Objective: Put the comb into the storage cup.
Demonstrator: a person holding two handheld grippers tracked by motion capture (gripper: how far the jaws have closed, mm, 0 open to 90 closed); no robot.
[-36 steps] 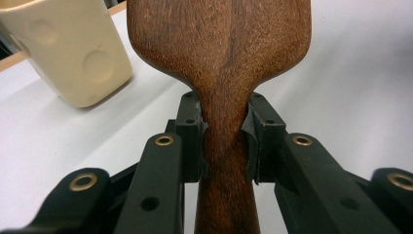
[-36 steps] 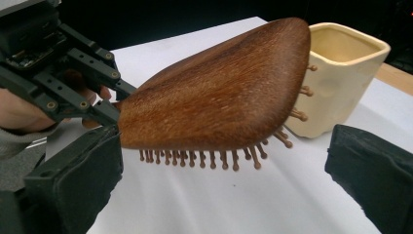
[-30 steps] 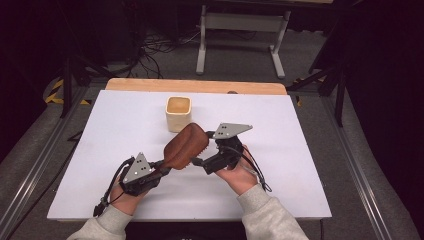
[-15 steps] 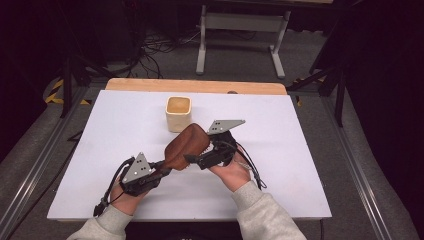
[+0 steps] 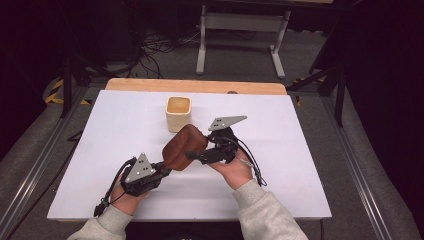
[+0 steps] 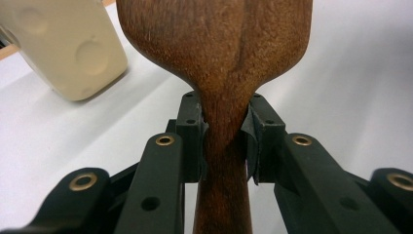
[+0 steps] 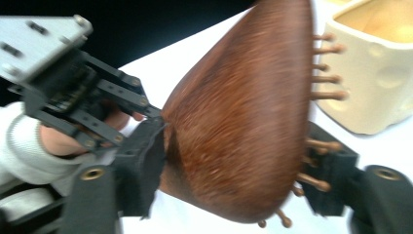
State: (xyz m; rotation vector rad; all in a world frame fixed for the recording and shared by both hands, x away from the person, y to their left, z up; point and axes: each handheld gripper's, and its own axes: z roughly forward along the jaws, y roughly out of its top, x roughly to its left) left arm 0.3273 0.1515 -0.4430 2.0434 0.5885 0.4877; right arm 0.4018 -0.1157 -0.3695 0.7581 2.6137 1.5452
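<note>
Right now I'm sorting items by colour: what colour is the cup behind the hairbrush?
Cream cup, best seen in the high view.

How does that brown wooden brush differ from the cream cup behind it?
The wooden brush is dark brown, the cream cup pale. The brush is held off the table by both grippers; the cup stands upright, untouched. The brush is rounded with pins on one face; the cup is squarish and open-topped.
</note>
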